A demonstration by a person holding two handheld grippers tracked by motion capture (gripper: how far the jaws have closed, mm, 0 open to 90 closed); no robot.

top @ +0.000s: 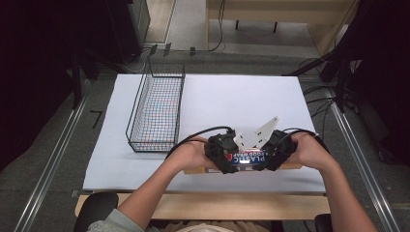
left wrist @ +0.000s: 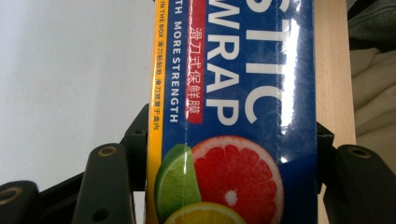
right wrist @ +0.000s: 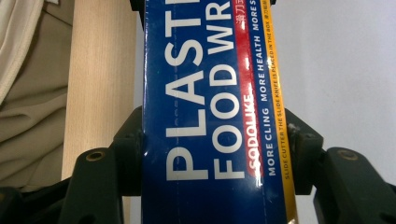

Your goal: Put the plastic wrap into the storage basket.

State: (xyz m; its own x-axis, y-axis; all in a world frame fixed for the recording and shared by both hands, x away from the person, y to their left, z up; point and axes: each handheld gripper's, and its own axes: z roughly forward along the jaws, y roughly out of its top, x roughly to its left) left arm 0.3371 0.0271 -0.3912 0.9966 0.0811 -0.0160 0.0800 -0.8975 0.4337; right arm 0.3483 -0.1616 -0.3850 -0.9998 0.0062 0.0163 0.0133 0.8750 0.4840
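My matt black plastic left claw [left wrist: 229, 186] clamps a glossy, film-wrapped cardboard box [left wrist: 233, 93]; the counter [top: 232, 96] looks smooth, matt white, edged in pale wood.

A long blue cardboard box of plastic food wrap [top: 248, 159] – white lettering, a red stripe, a yellow edge band, with cut grapefruit, lime and lemon pictured at one end – is lying level near the bench's front edge, crosswise to the person. Its glossy face is catching glare; each end is sitting clamped between black fingers [left wrist: 107, 186].
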